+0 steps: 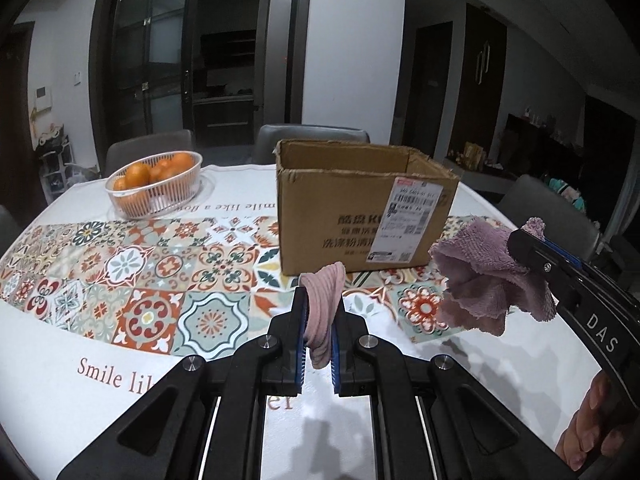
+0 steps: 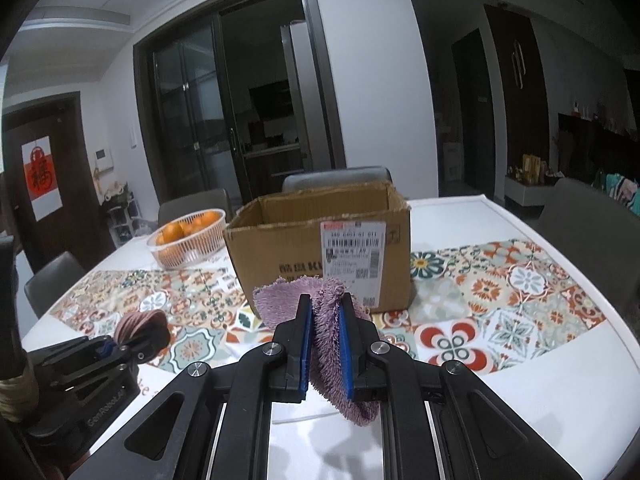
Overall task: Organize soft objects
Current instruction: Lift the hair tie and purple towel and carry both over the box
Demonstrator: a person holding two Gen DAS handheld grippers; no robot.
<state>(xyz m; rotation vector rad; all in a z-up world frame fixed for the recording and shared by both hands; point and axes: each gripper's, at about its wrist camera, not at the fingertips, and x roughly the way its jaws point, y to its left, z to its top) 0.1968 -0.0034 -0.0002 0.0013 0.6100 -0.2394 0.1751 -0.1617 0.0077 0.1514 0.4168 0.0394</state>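
Observation:
My left gripper [image 1: 320,304] is shut on a pink ribbed cloth [image 1: 322,316], held above the table in front of an open cardboard box [image 1: 360,216]. My right gripper [image 2: 325,304] is shut on a fluffy purple towel [image 2: 326,332], also raised in front of the box [image 2: 320,248]. In the left wrist view the right gripper [image 1: 532,256] shows at the right with the purple towel [image 1: 480,284] hanging from it. In the right wrist view the left gripper [image 2: 120,344] shows at lower left with the pink cloth [image 2: 136,322].
A white basket of oranges [image 1: 156,184] stands at the table's back left; it also shows in the right wrist view [image 2: 188,238]. A patterned runner [image 1: 132,280] covers the white table. Grey chairs [image 1: 312,142] surround the table.

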